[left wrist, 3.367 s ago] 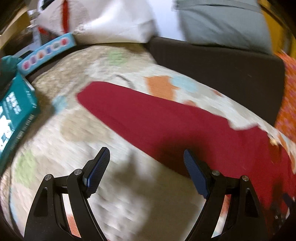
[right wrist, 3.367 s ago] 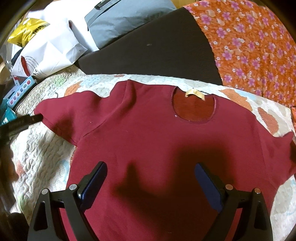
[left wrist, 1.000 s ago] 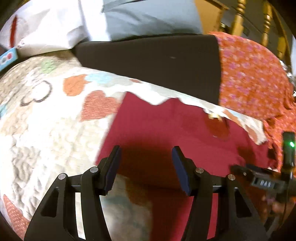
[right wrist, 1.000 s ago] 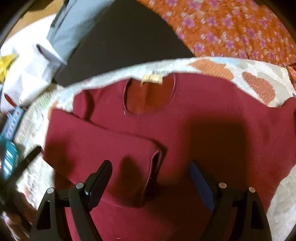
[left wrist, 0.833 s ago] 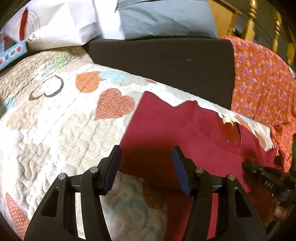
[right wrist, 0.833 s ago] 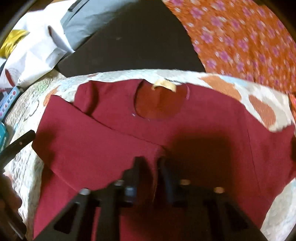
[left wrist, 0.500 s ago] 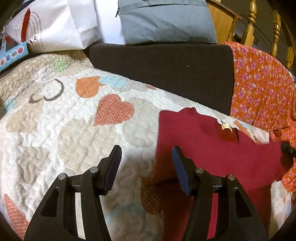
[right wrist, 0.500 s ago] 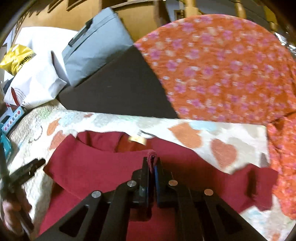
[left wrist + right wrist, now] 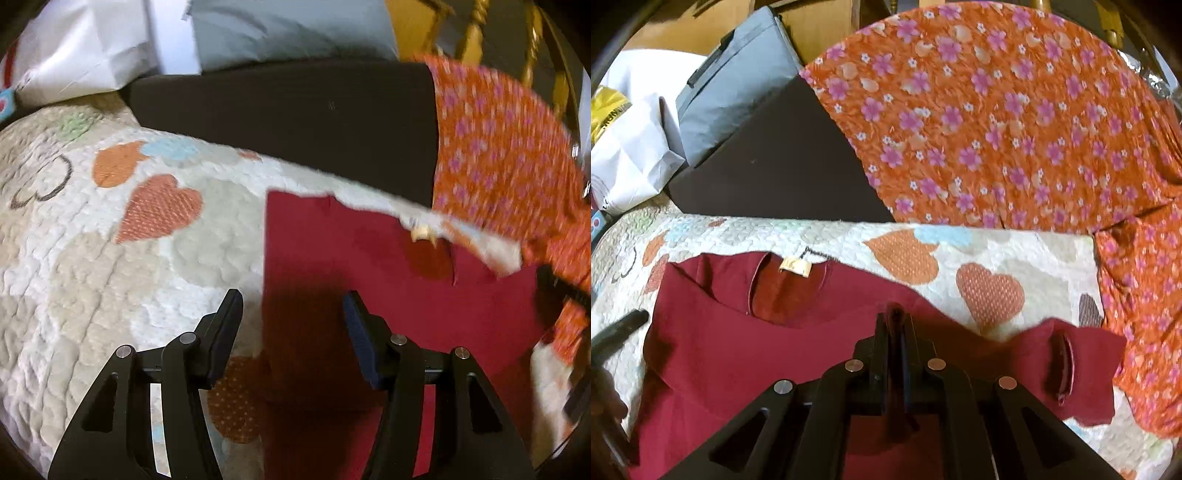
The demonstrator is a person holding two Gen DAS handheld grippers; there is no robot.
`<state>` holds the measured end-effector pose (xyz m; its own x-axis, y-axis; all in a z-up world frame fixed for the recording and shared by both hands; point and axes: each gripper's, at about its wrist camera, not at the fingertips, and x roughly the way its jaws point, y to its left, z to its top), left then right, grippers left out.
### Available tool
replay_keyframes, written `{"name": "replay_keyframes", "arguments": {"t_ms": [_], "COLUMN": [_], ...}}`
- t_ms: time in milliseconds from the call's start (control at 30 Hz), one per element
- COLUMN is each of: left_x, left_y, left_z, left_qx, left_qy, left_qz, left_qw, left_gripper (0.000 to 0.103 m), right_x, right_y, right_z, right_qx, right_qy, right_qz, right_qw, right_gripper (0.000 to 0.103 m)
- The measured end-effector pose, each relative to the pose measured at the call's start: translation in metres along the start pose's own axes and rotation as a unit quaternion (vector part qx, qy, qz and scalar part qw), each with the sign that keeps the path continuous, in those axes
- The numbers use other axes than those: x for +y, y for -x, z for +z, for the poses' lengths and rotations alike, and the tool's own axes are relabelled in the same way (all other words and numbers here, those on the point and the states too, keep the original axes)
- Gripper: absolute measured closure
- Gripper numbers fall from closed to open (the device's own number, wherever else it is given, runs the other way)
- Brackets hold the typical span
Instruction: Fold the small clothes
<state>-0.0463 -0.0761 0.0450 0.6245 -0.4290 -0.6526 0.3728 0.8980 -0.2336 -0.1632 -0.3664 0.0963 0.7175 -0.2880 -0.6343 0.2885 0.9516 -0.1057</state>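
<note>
A dark red shirt (image 9: 369,277) lies on the heart-patterned quilt (image 9: 110,295), its neck label (image 9: 794,266) towards the far edge. My right gripper (image 9: 894,312) is shut on a pinch of the shirt's red fabric (image 9: 720,350) and holds it above the body of the shirt. The shirt's right sleeve (image 9: 1082,369) lies spread on the quilt beside it. My left gripper (image 9: 291,299) stands open just above the shirt's straight left edge, with nothing pressed between its fingers. A left finger (image 9: 620,328) shows at the left rim of the right wrist view.
Behind the quilt stands a dark brown cushion (image 9: 295,122), partly draped with an orange floral cloth (image 9: 997,129). A grey bag (image 9: 288,29) and a white paper bag (image 9: 85,48) lean at the back left. Wooden chair spindles (image 9: 532,44) rise at the back right.
My right gripper went from open to shut on the end of the folded-over sleeve, then rose and carried it to the right. My left gripper shifted a little towards the shirt's left edge.
</note>
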Motion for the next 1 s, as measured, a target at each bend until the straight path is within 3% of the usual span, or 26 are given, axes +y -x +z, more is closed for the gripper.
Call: {"name": "replay_keyframes", "arguments": {"t_ms": [67, 100, 133, 167, 200, 233, 333, 367, 433, 467, 533, 600, 667, 767, 867, 967, 1000], "left_x": [-0.003, -0.001, 0.006, 0.012, 0.015, 0.018, 0.024, 0.025, 0.03, 0.033, 0.041, 0.05, 0.056, 0.06, 0.065, 0.066, 0.066], "left_y": [-0.016, -0.022, -0.026, -0.025, -0.024, -0.022, -0.014, -0.011, -0.004, -0.001, 0.0, -0.002, -0.004, -0.002, -0.002, -0.003, -0.003], "left_z": [-0.005, -0.007, -0.007, -0.006, -0.005, -0.004, -0.001, 0.001, 0.002, 0.004, 0.005, 0.005, 0.004, 0.006, 0.007, 0.009, 0.009], "left_qx": [0.029, 0.043, 0.055, 0.057, 0.057, 0.057, 0.05, 0.048, 0.037, 0.03, 0.026, 0.032, 0.037, 0.03, 0.029, 0.029, 0.029], "left_qy": [-0.025, -0.022, -0.005, 0.011, 0.02, 0.025, 0.03, 0.032, 0.031, 0.031, 0.038, 0.054, 0.063, 0.063, 0.077, 0.082, 0.081], "left_qz": [0.045, 0.048, 0.039, 0.028, 0.025, 0.026, 0.034, 0.038, 0.051, 0.06, 0.07, 0.069, 0.072, 0.084, 0.076, 0.071, 0.072], "left_qw": [0.9983, 0.9977, 0.9977, 0.9979, 0.9978, 0.9977, 0.9977, 0.9976, 0.9975, 0.9973, 0.9965, 0.9956, 0.9947, 0.9941, 0.9937, 0.9937, 0.9937], "left_gripper": [0.047, 0.046, 0.044, 0.044, 0.044, 0.044, 0.044, 0.044, 0.044, 0.044, 0.044, 0.044, 0.044, 0.044, 0.044, 0.044, 0.044], "right_x": [-0.007, -0.012, -0.016, -0.02, -0.026, -0.033, -0.028, -0.02, 0.001, 0.02, 0.071, 0.117, 0.171, 0.22, 0.238, 0.245, 0.25], "right_y": [-0.011, -0.026, -0.049, -0.068, -0.077, -0.072, -0.041, -0.031, -0.021, -0.019, -0.029, -0.043, -0.061, -0.09, -0.114, -0.127, -0.128], "right_z": [-0.002, -0.005, -0.01, -0.016, -0.02, -0.021, -0.007, 0.0, 0.011, 0.017, 0.026, 0.027, 0.026, 0.023, 0.022, 0.027, 0.025], "right_qx": [0.001, 0.021, 0.074, 0.129, 0.154, 0.141, 0.084, 0.062, 0.039, 0.036, 0.053, 0.067, 0.07, 0.08, 0.085, 0.085, 0.084], "right_qy": [-0.01, -0.005, 0.012, 0.023, 0.02, -0.001, -0.009, -0.007, -0.002, 0.006, 0.032, 0.062, 0.126, 0.189, 0.218, 0.218, 0.23], "right_qz": [-0.008, -0.013, -0.032, -0.058, -0.061, -0.047, -0.083, -0.074, -0.022, 0.03, 0.164, 0.222, 0.242, 0.246, 0.227, 0.264, 0.266], "right_qw": [1.0, 1.0, 0.997, 0.99, 0.986, 0.989, 0.993, 0.995, 0.999, 0.999, 0.985, 0.971, 0.959, 0.947, 0.945, 0.936, 0.933], "right_gripper": [0.098, 0.091, 0.084, 0.084, 0.084, 0.084, 0.079, 0.079, 0.076, 0.074, 0.074, 0.074, 0.074, 0.074, 0.074, 0.075, 0.088]}}
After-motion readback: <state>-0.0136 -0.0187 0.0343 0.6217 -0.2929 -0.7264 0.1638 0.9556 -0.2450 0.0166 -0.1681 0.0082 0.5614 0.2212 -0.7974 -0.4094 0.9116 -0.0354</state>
